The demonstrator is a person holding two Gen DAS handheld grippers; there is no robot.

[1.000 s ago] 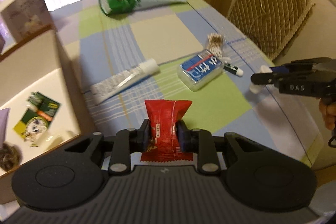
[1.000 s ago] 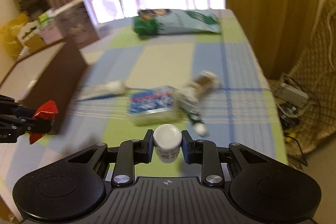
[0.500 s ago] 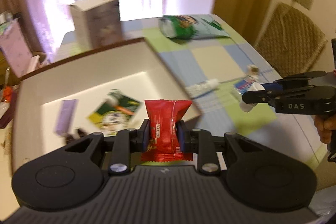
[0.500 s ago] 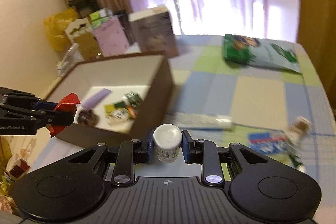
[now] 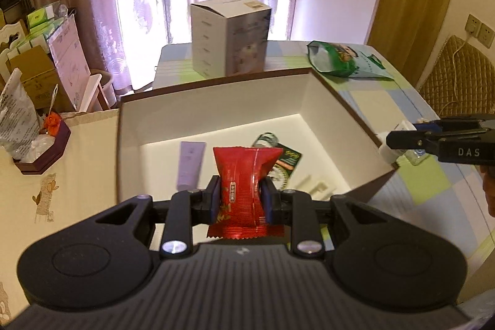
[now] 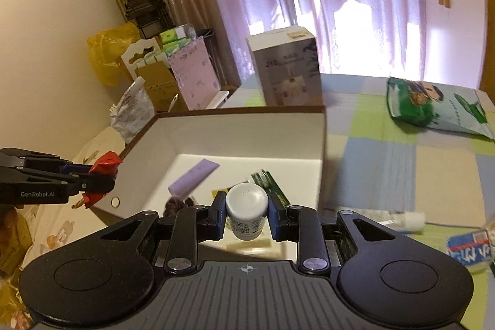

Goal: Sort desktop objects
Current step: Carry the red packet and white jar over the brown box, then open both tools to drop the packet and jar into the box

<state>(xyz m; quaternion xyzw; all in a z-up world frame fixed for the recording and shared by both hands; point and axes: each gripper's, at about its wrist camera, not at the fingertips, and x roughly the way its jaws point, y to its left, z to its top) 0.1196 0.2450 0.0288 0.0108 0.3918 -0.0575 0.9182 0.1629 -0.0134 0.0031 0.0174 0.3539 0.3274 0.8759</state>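
Two loads are in hand at once: the left gripper (image 5: 241,203) is clenched on a red snack packet (image 5: 246,172), pinched across its waist so its long axis runs straight ahead with both crimped ends flaring out, and the right gripper (image 6: 246,220) is clenched on a small white bottle (image 6: 246,211), cap forward, printed label underneath. What matters for the drop is that the open white-lined box (image 5: 312,96) on the bench (image 6: 402,163) lies just ahead of and below both. Judging by the left wrist view, the packet hangs over the box's near wall, above a lilac tube (image 5: 191,164) and green sachets (image 5: 286,163), so the left hand seems nearer to letting go.
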